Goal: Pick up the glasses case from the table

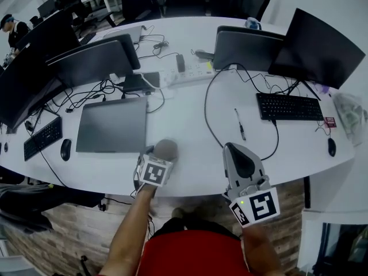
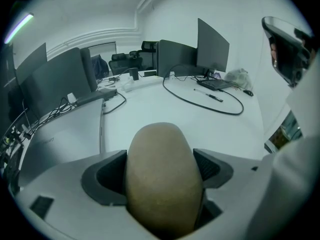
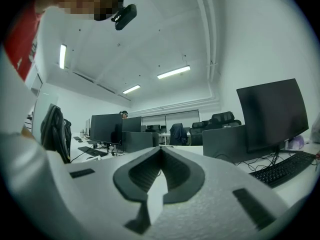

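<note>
The glasses case (image 1: 166, 149), a rounded tan-grey oval, lies on the white table (image 1: 190, 119) near its front edge. My left gripper (image 1: 157, 154) points steeply down over it. In the left gripper view the case (image 2: 162, 174) fills the gap between the dark pads (image 2: 107, 171) of the left gripper (image 2: 162, 170), whose jaws stand wide around it without visibly squeezing it. My right gripper (image 1: 233, 148) is held level over the table's front edge to the right of the case. The right gripper (image 3: 161, 151) has its pads together and nothing between them.
A closed grey laptop (image 1: 112, 124) lies just behind and left of the case. A black cable (image 1: 208, 122) loops past a pen (image 1: 240, 124) to the right. A keyboard (image 1: 289, 106), monitors (image 1: 248, 48), a power strip (image 1: 187, 72) and a mouse (image 1: 65, 149) stand farther off.
</note>
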`<action>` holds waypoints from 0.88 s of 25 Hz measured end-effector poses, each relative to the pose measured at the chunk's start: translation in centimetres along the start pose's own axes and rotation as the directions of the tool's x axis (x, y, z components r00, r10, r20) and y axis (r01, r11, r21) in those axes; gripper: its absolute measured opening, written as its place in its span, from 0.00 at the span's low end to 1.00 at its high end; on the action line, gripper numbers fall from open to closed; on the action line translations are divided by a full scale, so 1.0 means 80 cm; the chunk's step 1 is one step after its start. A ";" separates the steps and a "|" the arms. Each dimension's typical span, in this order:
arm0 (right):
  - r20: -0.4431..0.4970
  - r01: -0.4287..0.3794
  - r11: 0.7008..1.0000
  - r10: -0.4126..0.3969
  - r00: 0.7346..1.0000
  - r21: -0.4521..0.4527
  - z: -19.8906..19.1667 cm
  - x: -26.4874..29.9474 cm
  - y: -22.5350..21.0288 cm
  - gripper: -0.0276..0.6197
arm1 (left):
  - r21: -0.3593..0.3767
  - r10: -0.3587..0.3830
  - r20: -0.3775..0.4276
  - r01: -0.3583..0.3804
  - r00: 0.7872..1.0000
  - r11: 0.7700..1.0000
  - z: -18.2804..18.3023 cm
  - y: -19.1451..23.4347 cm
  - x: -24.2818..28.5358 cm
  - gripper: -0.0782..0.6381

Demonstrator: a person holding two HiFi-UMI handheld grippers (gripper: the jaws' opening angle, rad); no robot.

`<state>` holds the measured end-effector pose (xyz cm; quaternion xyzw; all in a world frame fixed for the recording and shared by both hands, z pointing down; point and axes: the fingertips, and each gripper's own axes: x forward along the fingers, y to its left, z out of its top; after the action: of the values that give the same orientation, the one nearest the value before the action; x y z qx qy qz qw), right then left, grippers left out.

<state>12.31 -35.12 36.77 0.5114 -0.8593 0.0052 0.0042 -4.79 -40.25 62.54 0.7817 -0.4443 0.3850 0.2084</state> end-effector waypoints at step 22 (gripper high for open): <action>0.063 0.009 1.000 -0.010 0.998 0.012 0.029 -0.031 0.027 0.05 | -0.108 0.059 0.658 0.016 0.750 0.994 0.141 -0.012 -0.258 0.64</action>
<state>11.63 -31.96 34.41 0.5154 -0.8566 -0.0057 -0.0258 -5.65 -36.26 39.32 0.8497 -0.5181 0.0621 0.0752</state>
